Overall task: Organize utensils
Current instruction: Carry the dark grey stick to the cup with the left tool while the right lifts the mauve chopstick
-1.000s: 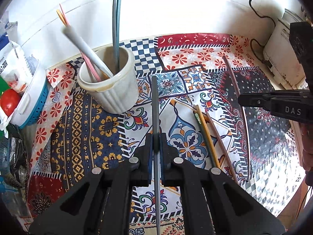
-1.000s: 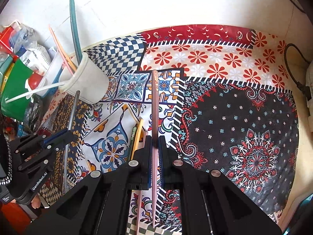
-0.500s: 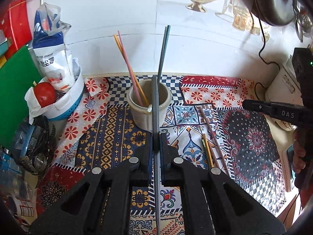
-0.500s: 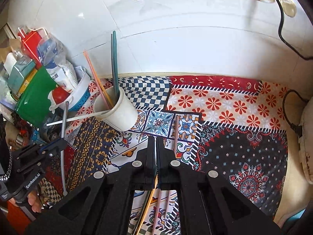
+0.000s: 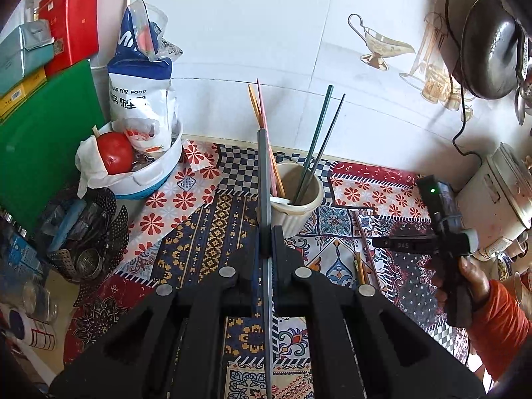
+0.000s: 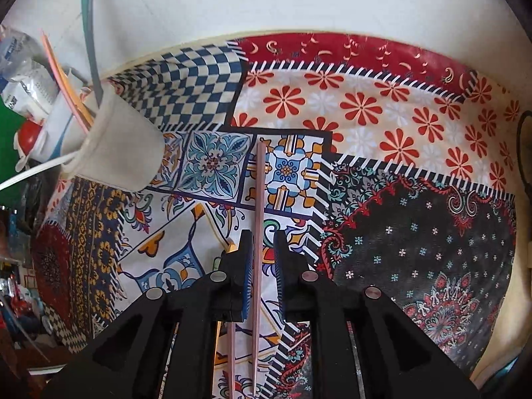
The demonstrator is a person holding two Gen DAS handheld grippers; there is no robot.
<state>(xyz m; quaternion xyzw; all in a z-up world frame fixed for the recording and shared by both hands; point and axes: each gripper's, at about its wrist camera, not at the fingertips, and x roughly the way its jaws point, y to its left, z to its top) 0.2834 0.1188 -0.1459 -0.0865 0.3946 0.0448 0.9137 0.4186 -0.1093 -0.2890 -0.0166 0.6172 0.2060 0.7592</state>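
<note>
My left gripper [image 5: 267, 232] is shut on a grey chopstick [image 5: 263, 179], held up in the air with its tip in front of the cream cup [image 5: 296, 199]. The cup holds orange-pink chopsticks [image 5: 262, 126], green chopsticks [image 5: 321, 133] and a white spoon. My right gripper [image 6: 262, 236] is low over the patchwork cloth [image 6: 365, 109]. Its jaws are opening, and a brownish-pink chopstick [image 6: 258, 193] lies on the cloth between them, untouched by the pads. A second pink chopstick [image 6: 231, 359] and a yellow one [image 6: 217, 332] lie beside it. The cup [image 6: 116, 146] stands to the left.
A white basket [image 5: 156, 169] with a tomato and a food bag sits at the back left, beside a green board [image 5: 43, 139]. Jars and a metal strainer crowd the left edge. A rice cooker [image 5: 498, 196] and a hanging wok [image 5: 488, 46] are on the right.
My left gripper has risen and drawn back from the cup with the grey chopstick. The right gripper lifted, then dropped to the cloth, and its jaws parted around the pink chopstick.
</note>
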